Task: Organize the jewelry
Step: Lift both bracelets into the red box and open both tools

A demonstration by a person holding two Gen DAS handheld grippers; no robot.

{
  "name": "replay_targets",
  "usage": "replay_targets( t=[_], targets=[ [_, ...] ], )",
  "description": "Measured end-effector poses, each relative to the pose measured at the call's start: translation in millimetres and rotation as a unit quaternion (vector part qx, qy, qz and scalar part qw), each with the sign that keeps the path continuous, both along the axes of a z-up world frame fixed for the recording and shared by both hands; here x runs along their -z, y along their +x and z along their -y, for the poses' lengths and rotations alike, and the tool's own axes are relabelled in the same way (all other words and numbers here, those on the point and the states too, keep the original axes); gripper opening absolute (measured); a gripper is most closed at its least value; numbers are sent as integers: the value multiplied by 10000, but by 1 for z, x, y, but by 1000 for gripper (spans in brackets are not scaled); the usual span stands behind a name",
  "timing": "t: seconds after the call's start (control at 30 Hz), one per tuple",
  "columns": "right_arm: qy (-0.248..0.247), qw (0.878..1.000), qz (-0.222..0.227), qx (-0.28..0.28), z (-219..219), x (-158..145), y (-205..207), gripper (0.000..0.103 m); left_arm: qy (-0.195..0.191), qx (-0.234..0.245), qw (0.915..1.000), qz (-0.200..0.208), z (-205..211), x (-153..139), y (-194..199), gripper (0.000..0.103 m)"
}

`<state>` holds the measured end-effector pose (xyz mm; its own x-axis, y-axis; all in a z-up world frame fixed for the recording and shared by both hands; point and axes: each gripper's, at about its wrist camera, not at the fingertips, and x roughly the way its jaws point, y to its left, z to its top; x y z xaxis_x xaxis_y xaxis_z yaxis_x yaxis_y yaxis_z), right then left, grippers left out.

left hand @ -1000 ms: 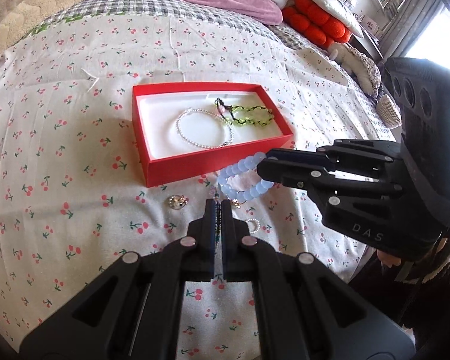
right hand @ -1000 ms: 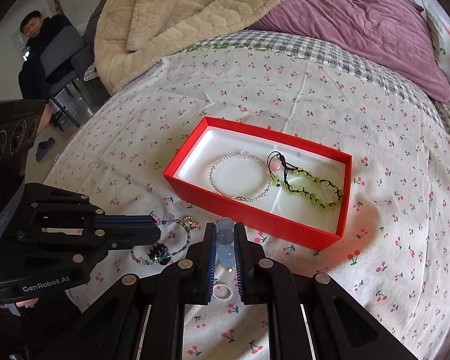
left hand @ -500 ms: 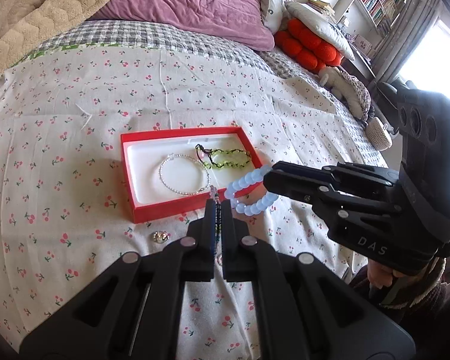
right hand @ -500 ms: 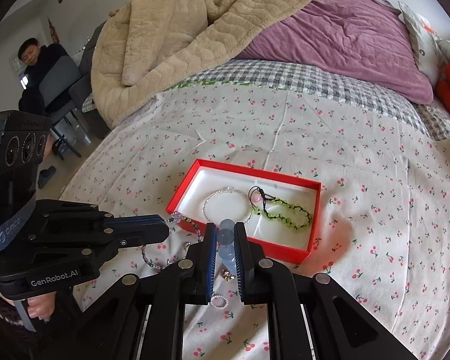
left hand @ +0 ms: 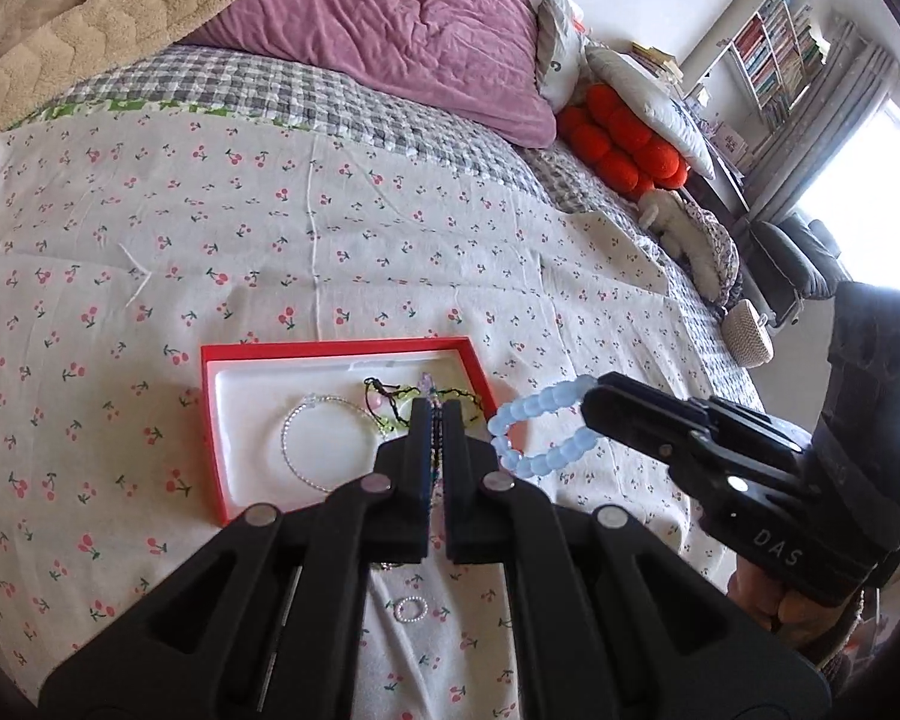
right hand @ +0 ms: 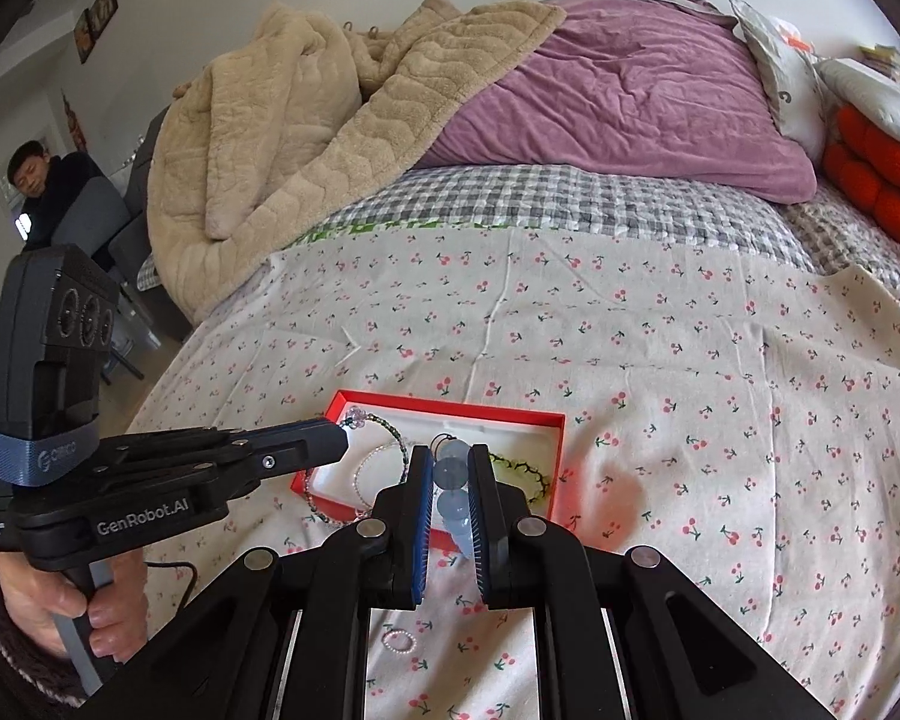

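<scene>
While the left gripper [left hand: 437, 414] pinches a dark beaded bracelet [right hand: 390, 429] at lower centre, the right gripper [right hand: 450, 468] clamps a pale blue bead bracelet [left hand: 525, 429]. Both hang over the red box [left hand: 210, 420] on the bed [left hand: 390, 228].

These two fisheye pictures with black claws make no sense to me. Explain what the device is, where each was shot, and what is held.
A person holds a hand-held pincer tool in each hand, each with a camera looking along its fingers. The left claw pinches a thin dark beaded strand; the right claw grips a pale blue chunky bead bracelet. Below, on the cherry-print bedsheet, a red box with white lining holds a silver bead bracelet and a green beaded bracelet. A small pearl ring lies loose.
</scene>
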<state>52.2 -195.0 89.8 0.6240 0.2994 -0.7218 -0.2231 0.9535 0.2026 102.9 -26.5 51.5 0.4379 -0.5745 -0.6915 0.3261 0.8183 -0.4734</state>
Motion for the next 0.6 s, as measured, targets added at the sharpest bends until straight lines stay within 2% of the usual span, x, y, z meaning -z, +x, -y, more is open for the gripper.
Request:
replay_targets(
  t=[0.13, 0.37, 0.6],
  targets=[
    [93, 9999, -77, 76, 3, 4, 6, 11, 296, -245, 9990, -234, -7, 23, 15, 4],
    [84, 9996, -259, -7, -8, 14, 19, 11, 806, -592, 9947, -248, -17, 39, 28, 4],
    [139, 9992, -294, -230, -35, 16, 37, 11, 901, -794, 9923, -295, -28, 47, 39, 4]
  ],
)
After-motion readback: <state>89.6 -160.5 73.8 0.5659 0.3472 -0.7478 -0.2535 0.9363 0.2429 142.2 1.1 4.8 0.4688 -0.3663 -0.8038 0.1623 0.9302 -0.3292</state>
